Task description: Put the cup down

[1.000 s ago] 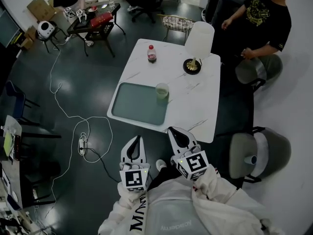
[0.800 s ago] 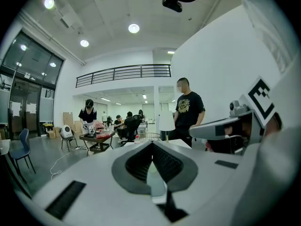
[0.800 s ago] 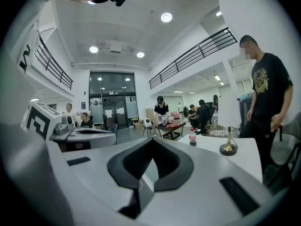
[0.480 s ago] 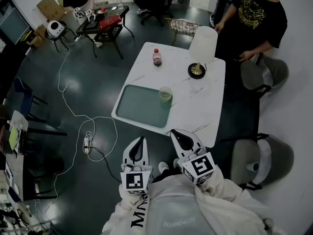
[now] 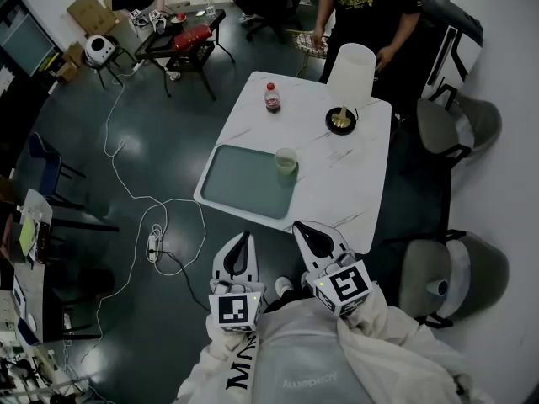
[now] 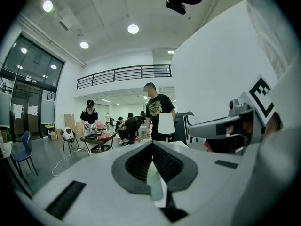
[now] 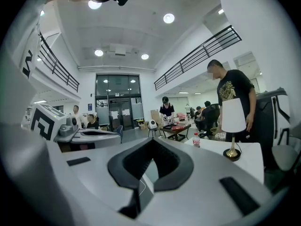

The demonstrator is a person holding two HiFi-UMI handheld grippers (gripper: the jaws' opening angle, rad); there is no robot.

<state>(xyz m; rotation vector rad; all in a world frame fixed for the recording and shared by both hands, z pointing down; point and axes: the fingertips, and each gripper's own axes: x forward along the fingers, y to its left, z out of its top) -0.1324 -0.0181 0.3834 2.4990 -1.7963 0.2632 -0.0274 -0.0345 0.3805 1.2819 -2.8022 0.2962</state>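
Both the left gripper [image 5: 242, 242] and right gripper [image 5: 306, 232] show jaws together, empty; we judge the pale-green translucent cup [image 5: 286, 160] light, crushable, best taken gently mid-wall.

- The standing person [image 5: 362, 7] is getting cut off by the top edge of the head view.
- The bottle [image 5: 271, 99] is showing a label too small for reading.
- The cup [image 5: 286, 161] is appearing too small to tell its contents.

Green tray [image 5: 244, 182] lying on white desk [image 5: 354, 188], cola bottle [image 5: 271, 98] and lamp [image 5: 349, 72] standing near far edge, person [image 5: 366, 7] in black T-shirt standing behind.
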